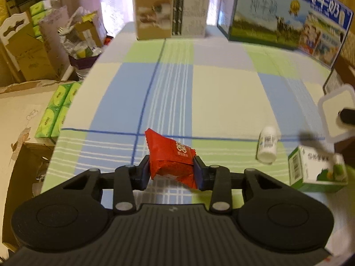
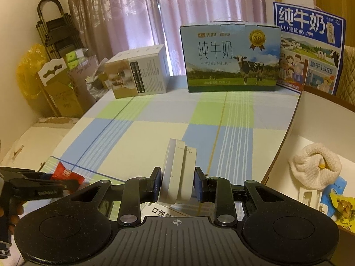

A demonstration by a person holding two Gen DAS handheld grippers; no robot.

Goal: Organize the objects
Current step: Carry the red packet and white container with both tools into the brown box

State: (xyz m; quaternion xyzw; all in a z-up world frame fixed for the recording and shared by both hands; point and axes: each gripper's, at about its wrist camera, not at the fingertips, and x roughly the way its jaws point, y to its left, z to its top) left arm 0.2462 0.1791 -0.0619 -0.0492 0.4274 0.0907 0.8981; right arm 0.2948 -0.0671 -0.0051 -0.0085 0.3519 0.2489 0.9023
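My left gripper [image 1: 172, 173] is shut on a red foil snack packet [image 1: 170, 157], holding it just above the checked tablecloth [image 1: 221, 93]. In the right wrist view that packet [image 2: 66, 174] shows at the lower left, in the left gripper [image 2: 64, 181]. My right gripper [image 2: 177, 184] is shut on a white plastic case [image 2: 178, 173] that stands on edge between its pads. From the left wrist view, the case [image 1: 332, 113] and the blurred right gripper [image 1: 328, 126] sit at the far right. A small white bottle [image 1: 267, 146] lies on the cloth beside a green and white carton [image 1: 317, 170].
A beige box [image 2: 137, 73], a milk carton box [image 2: 230, 57] and a blue milk sign [image 2: 310, 46] line the table's far edge. At the right, a white-walled bin [image 2: 321, 108] holds a rolled towel [image 2: 315, 168] and a yellow packet [image 2: 342, 208]. Green tissue packs [image 1: 57, 110] and cardboard boxes [image 1: 26, 48] crowd the left.
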